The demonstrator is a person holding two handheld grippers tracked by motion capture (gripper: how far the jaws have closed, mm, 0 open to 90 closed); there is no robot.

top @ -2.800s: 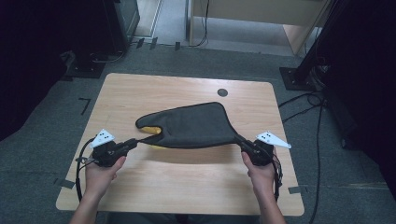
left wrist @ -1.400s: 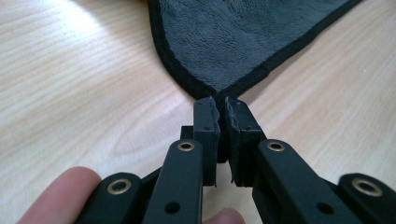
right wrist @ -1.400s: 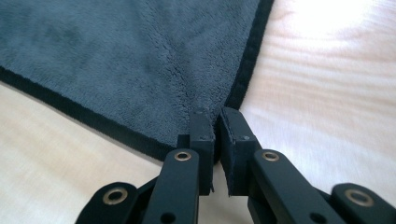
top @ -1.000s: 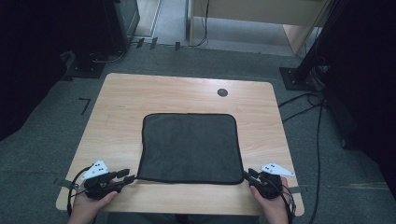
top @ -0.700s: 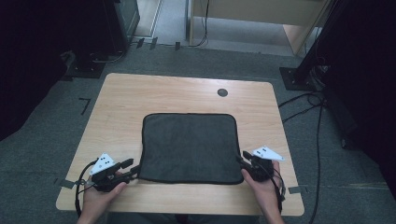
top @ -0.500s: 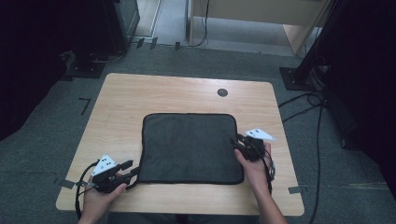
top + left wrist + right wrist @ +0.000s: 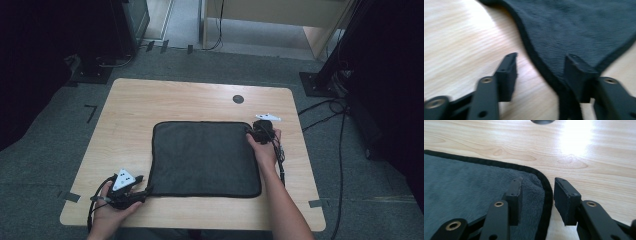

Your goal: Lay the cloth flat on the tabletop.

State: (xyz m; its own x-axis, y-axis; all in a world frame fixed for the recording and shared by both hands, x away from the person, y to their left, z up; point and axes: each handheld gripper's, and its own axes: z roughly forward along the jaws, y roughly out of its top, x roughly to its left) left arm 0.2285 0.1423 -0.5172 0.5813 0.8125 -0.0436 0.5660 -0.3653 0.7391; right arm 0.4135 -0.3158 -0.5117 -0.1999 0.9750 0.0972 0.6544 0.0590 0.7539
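Moved up the right edge of the dark cloth point(image 7: 205, 157) since a second ago, from the near corner to the far one: the right gripper point(image 7: 251, 131). Stands now partly open, jaws having just been opening a little further. Straddles the bound hem at that far corner in the right gripper view point(image 7: 536, 187), one jaw over the pile of the cloth point(image 7: 461, 185), the other over bare wood, neither pinching.

Hardly shifted: the left gripper point(image 7: 144, 191), parked at the near left corner. Jaws likewise just been opening, now fairly wide. Has the corner tip of the cloth point(image 7: 579, 27) between them in the left gripper view point(image 7: 540, 62), close to one jaw, not clamped.

Further out: lies flat and squared on the middle of the wooden table point(image 7: 190, 100), spread smooth, no longer bunched and hanging between the two grippers as in the oldest frame. Beyond the far edge, well apart, a round dark grommet point(image 7: 238, 99) set in the tabletop.

Looks light, soft and limp, a fleecy towel sort of thing; probably sags wherever unsupported and slides easily on the wood. Not fragile. Best taken at the corners, on the stitched hem, with one jaw slid underneath. Mid-field, likely catches only a tuft of pile. Better lifted by two corners at once to keep an edge straight.
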